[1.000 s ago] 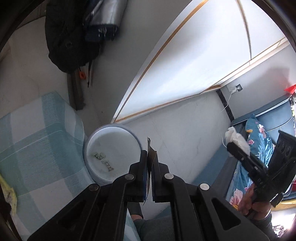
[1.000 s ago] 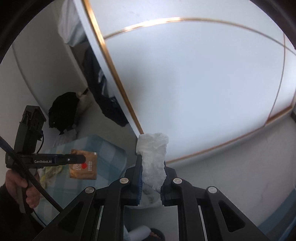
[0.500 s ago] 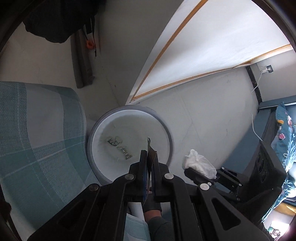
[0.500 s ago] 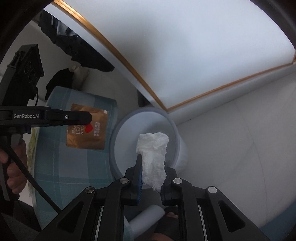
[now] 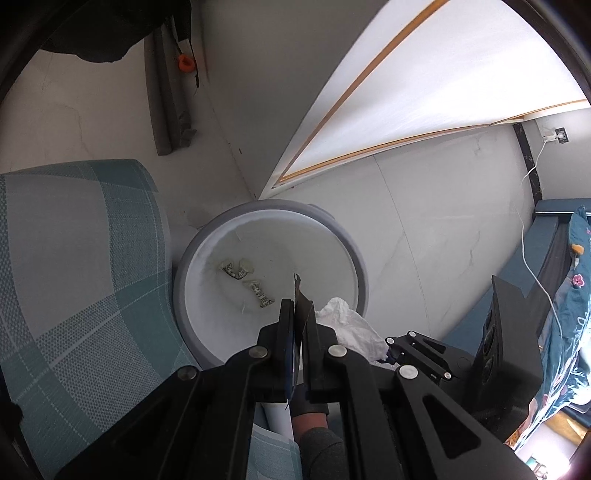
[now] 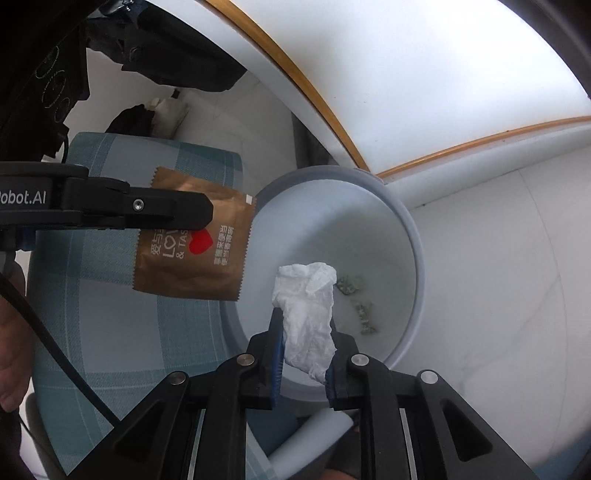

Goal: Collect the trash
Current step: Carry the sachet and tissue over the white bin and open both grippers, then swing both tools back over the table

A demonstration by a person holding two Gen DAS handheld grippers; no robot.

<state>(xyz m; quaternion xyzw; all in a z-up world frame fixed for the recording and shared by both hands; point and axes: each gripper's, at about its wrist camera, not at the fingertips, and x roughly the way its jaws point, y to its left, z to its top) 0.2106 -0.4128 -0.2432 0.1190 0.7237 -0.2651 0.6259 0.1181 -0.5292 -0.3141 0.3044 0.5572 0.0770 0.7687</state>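
A round bin [image 5: 354, 258] [image 6: 413, 236] with a grey rim and white inside stands on the floor, a few small wrappers [image 5: 243, 277] [image 6: 354, 295] at its bottom. My left gripper [image 5: 299, 314] [image 6: 207, 212] is shut on a brown sachet wrapper [image 6: 192, 254] [image 5: 298, 295] with a red heart, held at the bin's near rim. My right gripper [image 6: 304, 321] [image 5: 388, 347] holds a crumpled white tissue [image 6: 306, 306] [image 5: 347, 325] upright over the bin's mouth. Its jaws are opening, and the tissue still sits between the pads.
A teal checked cloth surface [image 5: 74, 277] [image 6: 110, 332] lies right beside the bin. A white door with gold trim [image 5: 424, 92] rises behind it. Dark bags [image 5: 103, 29] hang at the wall. A blue sofa with flowered cloth [image 5: 576, 295] and a white cable stand at the right.
Both grippers have come down and tilted towards the bin, which now fills more of each view. The right jaws stand a little wider around the tissue. The left stays shut on the wrapper.
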